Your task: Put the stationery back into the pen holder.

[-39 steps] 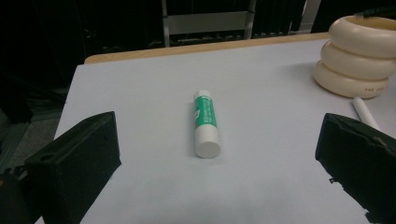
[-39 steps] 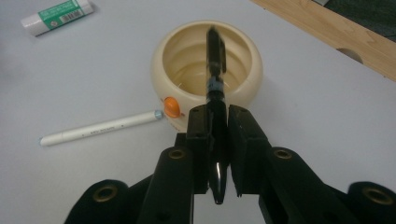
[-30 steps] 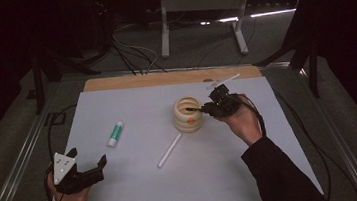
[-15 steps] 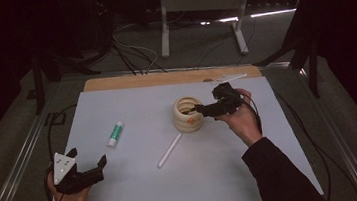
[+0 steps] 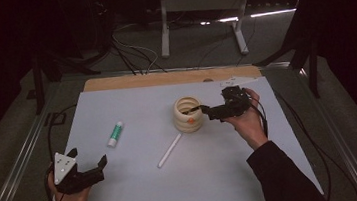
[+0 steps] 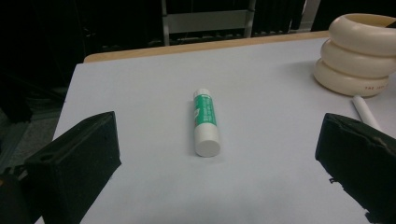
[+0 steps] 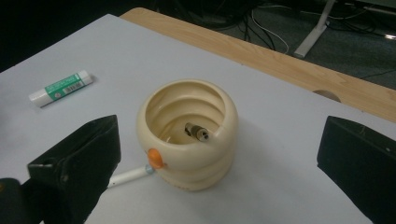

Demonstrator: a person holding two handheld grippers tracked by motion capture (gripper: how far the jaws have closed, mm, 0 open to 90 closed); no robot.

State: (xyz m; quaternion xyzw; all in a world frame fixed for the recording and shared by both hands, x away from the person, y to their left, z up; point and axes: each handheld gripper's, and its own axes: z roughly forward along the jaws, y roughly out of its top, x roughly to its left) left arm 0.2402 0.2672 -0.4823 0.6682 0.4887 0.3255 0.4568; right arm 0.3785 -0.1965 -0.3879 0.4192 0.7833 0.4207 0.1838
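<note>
the right gripper (image 5: 206, 110) hangs just beside the cream ringed holder (image 5: 188, 114), on its right, near the middle of the white mat (image 5: 140, 185). its jaws have just been opening and stand wide, with nothing between them. a dark pen (image 7: 197, 131) leans inside the holder, its end against the rim. a white pen (image 5: 169, 150) lies on the mat touching the holder's base, slanting toward the near edge. a glue stick (image 5: 115, 134) lies well left of the holder, with bare mat all round it. the left gripper (image 5: 89, 169) rests near the mat's near left corner, jaws wide and empty, facing the glue stick. a strip of wooden table (image 5: 129, 81) shows along the far edge
</note>
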